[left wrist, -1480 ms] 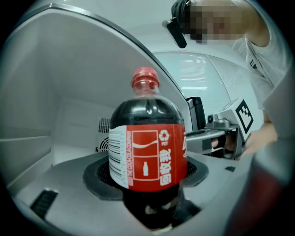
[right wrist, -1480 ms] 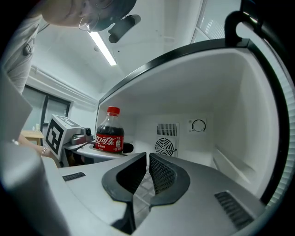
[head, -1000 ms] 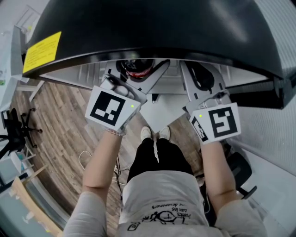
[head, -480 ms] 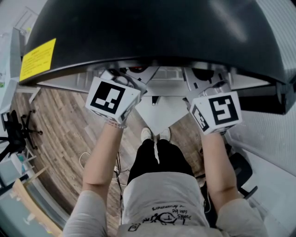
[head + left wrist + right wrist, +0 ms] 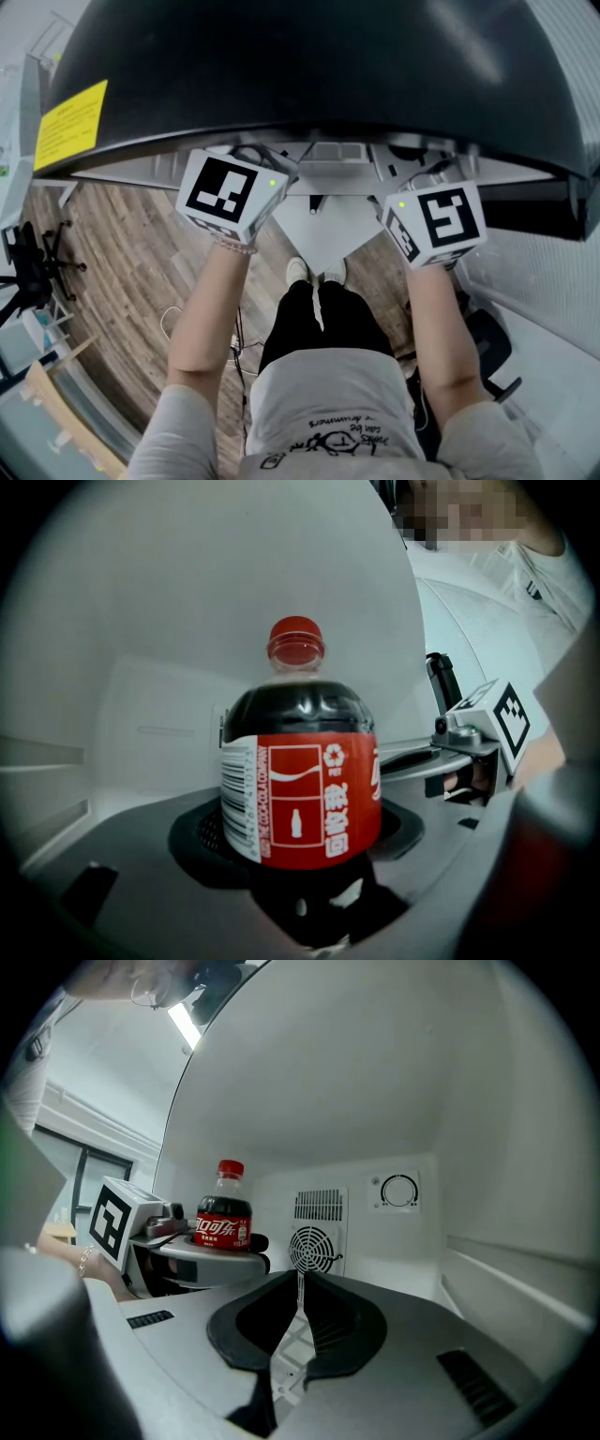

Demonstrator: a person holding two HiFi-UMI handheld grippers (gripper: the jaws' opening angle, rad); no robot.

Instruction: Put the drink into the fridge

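Fridge: you are standing at the open fridge [image 5: 309,66]; its black top is filling the upper head view, and both of your grippers are reaching into its white inside.
Floor: wood planks [image 5: 122,253] are showing under your arms.
Sticker: a yellow sticker [image 5: 70,122] is sitting on the fridge top at the left; its print is too small to read.
Left gripper: your left gripper [image 5: 300,874] is gripping the bottle low on its body, with the jaws standing wide on either side of it.
Right gripper: your right gripper [image 5: 298,1283] is pointing at the back wall with its jaws closed together at the tips and nothing between them.
Markers: each gripper's cube [image 5: 230,192] is showing a black-and-white square marker.
Bottle: the bottle [image 5: 300,761] of dark cola is riding upright in your left jaws, inside the fridge, left of the fan grille [image 5: 314,1249] in the right gripper view.
Label: the red label [image 5: 314,808] is showing "THE COCA-COLA COMPANY" running sideways, a PET recycling mark, white Chinese characters and a small bottle outline.
Barcode: a barcode [image 5: 237,803] is running down the label's white left strip.
Dial: a round dial [image 5: 399,1191] is showing on the back wall, right of the grille.
Cap: the red cap [image 5: 296,639] is on.
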